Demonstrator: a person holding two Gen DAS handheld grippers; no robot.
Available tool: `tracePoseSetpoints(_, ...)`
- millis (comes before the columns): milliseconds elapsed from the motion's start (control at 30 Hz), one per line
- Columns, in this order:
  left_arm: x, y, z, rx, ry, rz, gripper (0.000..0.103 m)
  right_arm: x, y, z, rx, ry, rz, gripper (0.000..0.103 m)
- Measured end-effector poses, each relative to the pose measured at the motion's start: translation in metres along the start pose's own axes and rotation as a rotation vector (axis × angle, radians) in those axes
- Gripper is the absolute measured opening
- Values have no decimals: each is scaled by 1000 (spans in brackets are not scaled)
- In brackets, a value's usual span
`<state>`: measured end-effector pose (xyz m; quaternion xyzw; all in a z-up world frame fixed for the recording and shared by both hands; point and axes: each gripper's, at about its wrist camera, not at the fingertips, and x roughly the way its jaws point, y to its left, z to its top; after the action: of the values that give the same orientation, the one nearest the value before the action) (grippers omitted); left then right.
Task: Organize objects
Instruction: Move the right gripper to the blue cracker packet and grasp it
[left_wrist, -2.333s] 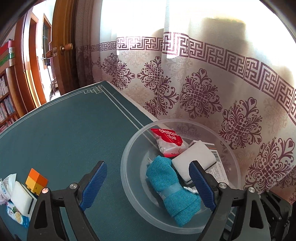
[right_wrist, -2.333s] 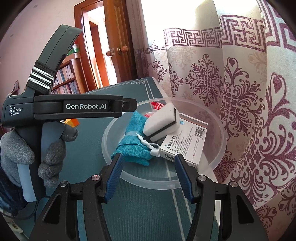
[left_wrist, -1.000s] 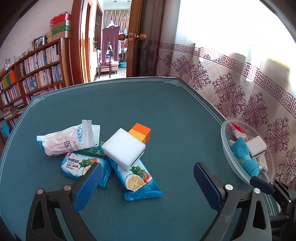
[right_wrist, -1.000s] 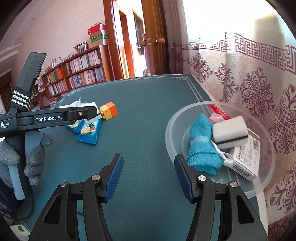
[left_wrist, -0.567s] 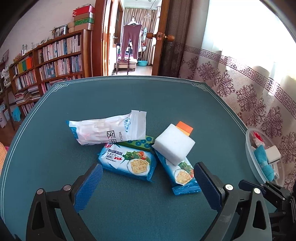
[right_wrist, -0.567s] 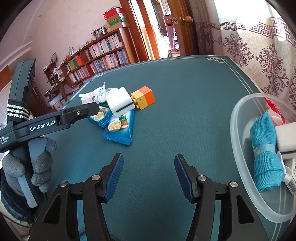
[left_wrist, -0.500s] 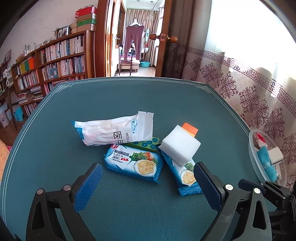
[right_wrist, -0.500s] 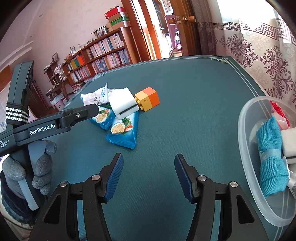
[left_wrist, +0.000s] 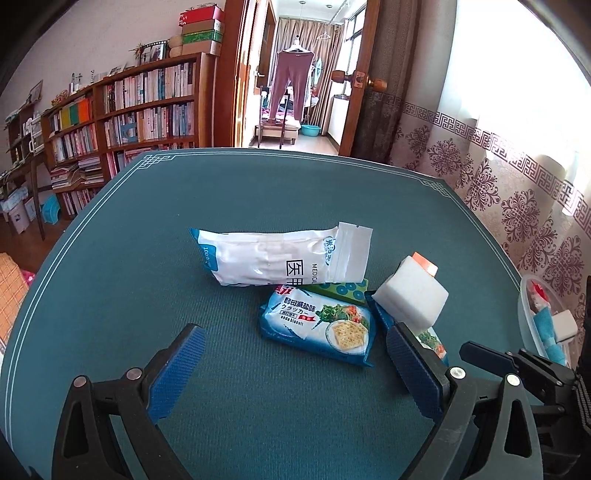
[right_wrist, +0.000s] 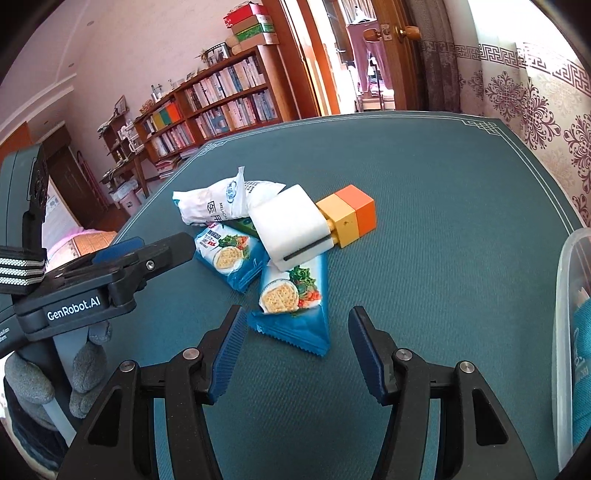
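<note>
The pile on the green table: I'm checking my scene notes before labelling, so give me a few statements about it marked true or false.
1. The white foam sponge block rests on a blue cracker packet. True.
2. The right gripper grips a cracker packet. False: its jaws stand open, nothing between the pads.
3. The orange and yellow toy block lies beside the sponge. True.
4. The left gripper holds the white medical bag. False: it is open and the bag lies on the table.
</note>
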<state>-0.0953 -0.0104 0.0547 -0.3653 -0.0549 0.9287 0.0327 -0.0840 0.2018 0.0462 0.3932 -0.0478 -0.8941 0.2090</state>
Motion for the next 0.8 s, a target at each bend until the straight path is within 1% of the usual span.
tracePoseSetpoints(133, 0, 4, 1, -14, 1, 8, 101, 11, 6, 8, -13, 0, -7, 59)
tracePoseSetpoints(400, 2, 7, 1, -19, 9, 8, 101, 31, 18, 14, -71, 9, -67, 59)
tracePoseSetpoints(500, 4, 6, 1, -19, 13, 10, 101, 38, 18, 16, -75, 20, -88, 59)
tracePoseSetpoints(633, 6, 5, 0, -20, 17, 13, 101, 40, 16, 15, -63, 25, -88, 59)
tracePoseSetpoints(667, 6, 5, 0, -19, 19, 13, 101, 40, 15, 15, -63, 24, -88, 58)
tracePoseSetpoints(700, 6, 5, -1, -18, 20, 13, 101, 40, 15, 15, -63, 23, -89, 55)
tracePoseSetpoints(733, 6, 4, -2, -15, 20, 13, 101, 39, 15, 14, -66, 23, -90, 49)
tracePoseSetpoints(800, 6, 3, -2, -8, 20, 12, 101, 39, 14, 13, -72, 23, -90, 45)
